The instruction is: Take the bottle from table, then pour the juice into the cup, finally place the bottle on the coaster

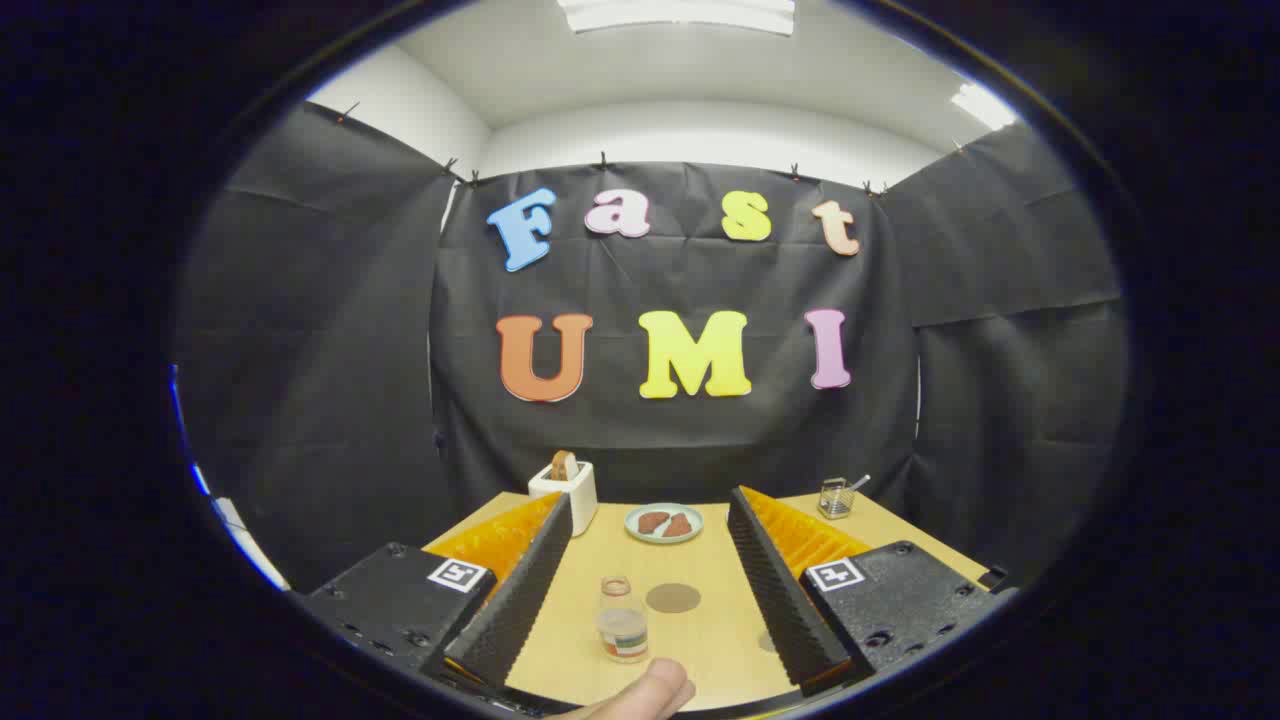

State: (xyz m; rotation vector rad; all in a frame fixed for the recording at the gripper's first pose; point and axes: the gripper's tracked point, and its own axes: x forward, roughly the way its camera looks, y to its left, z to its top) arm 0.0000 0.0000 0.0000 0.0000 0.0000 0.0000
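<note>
Bottle [622, 622]: on the desk [700, 640], between the wide-apart fingers of the tool [650, 520].
Coaster [672, 598]: just right of the bottle, slightly behind it.
Plate [663, 523]: behind the coaster, holding two pieces of food.
Toaster [566, 490]: left of the plate.
Wire basket [835, 497]: far right, at the desk's back.
Fingertip [650, 690]: before the bottle.

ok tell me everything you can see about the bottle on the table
The bottle is a small clear container, plastic or glass by its look, with a wide short neck and no cap that I can make out. A pale label band wraps its body and darker liquid sits low inside. It stands upright on the wooden table, between the open fingers of the hand-held gripper, which do not touch it. A round brown coaster lies just beyond it, apart. A fingertip shows just in front of it.
</note>
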